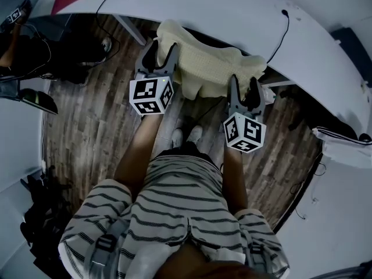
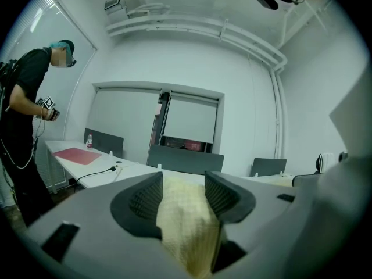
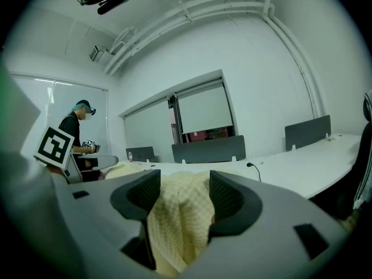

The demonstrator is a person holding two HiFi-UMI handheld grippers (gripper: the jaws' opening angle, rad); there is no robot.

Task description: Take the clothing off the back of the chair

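Clothing (image 1: pixel 203 63) lies crosswise ahead; left gripper (image 1: pixel 158 56) and right gripper (image 1: pixel 243 87) straddle its near edge, jaws released.

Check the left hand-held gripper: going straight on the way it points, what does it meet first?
The pale yellow knitted garment: it sits between the left hand-held gripper's open jaws, bunched on the white curved table. Past the cloth, probably the tabletop itself, though depth there is unclear.

Cool, even light fills the white room, walls (image 2: pixel 244 97) washed soft. Below the table (image 1: pixel 232 10) the wood floor (image 1: pixel 87 115) sits dim; the clothing (image 1: pixel 203 65) glows pale. Every view bends and darkens at its edges.
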